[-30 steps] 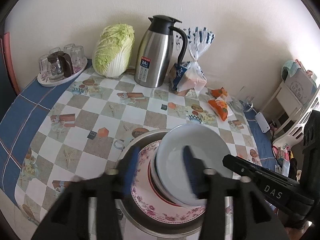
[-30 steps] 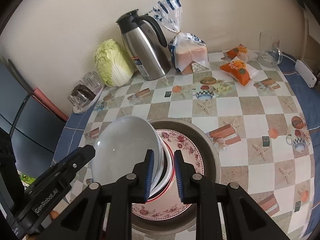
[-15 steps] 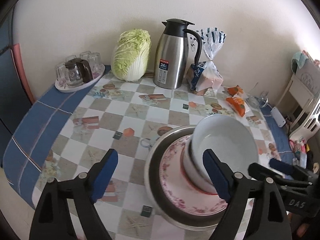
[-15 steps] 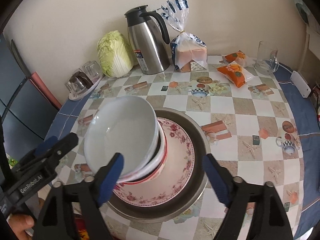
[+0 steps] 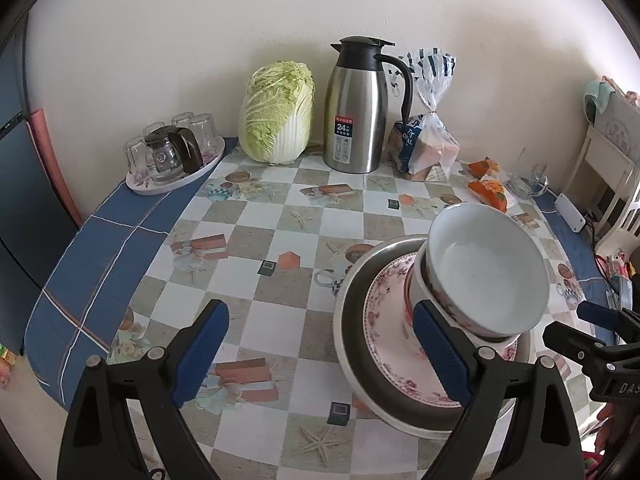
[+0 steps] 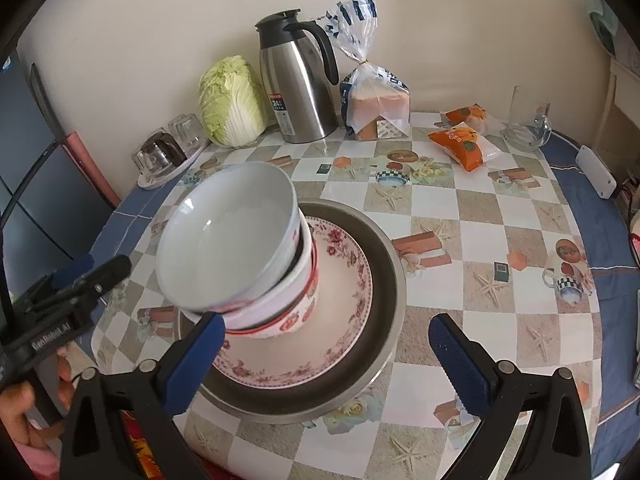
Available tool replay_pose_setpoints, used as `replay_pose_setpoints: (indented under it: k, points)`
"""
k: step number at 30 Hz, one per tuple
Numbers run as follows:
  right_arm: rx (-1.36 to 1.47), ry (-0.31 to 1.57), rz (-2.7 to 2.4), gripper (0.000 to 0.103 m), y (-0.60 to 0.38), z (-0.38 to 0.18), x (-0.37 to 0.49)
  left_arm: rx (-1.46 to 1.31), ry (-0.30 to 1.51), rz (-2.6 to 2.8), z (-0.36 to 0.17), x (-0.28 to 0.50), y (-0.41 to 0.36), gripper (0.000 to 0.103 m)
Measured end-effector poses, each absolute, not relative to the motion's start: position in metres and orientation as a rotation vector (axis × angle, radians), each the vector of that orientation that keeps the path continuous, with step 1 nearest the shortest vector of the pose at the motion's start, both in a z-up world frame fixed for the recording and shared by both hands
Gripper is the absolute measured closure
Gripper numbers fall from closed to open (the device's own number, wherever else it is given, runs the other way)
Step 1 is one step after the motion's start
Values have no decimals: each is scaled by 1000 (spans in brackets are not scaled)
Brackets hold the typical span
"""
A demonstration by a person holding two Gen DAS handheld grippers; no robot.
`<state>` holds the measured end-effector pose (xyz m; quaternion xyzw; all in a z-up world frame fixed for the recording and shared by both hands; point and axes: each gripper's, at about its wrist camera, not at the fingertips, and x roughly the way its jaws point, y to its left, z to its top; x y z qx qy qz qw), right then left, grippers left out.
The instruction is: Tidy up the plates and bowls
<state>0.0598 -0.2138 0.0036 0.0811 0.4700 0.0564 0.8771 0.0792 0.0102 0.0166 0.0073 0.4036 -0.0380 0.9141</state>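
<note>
Bowls stacked: white bowl (image 6: 224, 240) tilted atop a red-patterned bowl (image 6: 280, 304), resting on a floral plate (image 6: 320, 328) inside a metal pan (image 6: 384, 276), toward the near edge of the tabletop (image 6: 460, 216). Right gripper (image 6: 324, 364) over the pan's near rim, jaws opening, spread wide, nothing pressed between the pads, left pad just beside the stack's base. Left gripper (image 5: 320, 356) likewise opening, wide apart, gripping nothing, one blue pad (image 5: 440, 356) just in front of the stack, the other over bare checked cloth. Along the far edge by the wall: cabbage (image 5: 278, 112), steel thermos jug (image 5: 358, 108), bagged bread (image 5: 426, 140). At the far left corner, tray of glasses (image 5: 172, 156); toward the far right corner, orange snack packets (image 6: 460, 140).
</note>
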Motion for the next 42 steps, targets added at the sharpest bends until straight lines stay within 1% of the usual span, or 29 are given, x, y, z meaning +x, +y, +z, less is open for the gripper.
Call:
replay_pose_setpoints:
  k: [7,19,42]
  points:
    - [145,1004,110,0,-216,-5,54,102,826,-71,8,75,19,10]
    - [98,1040,123,0,-214,-18,48,132,872,-116,-12,77,40,10]
    - [66,1101,136,0,-209,-43,59,271,964,-259,-42,84,1,10]
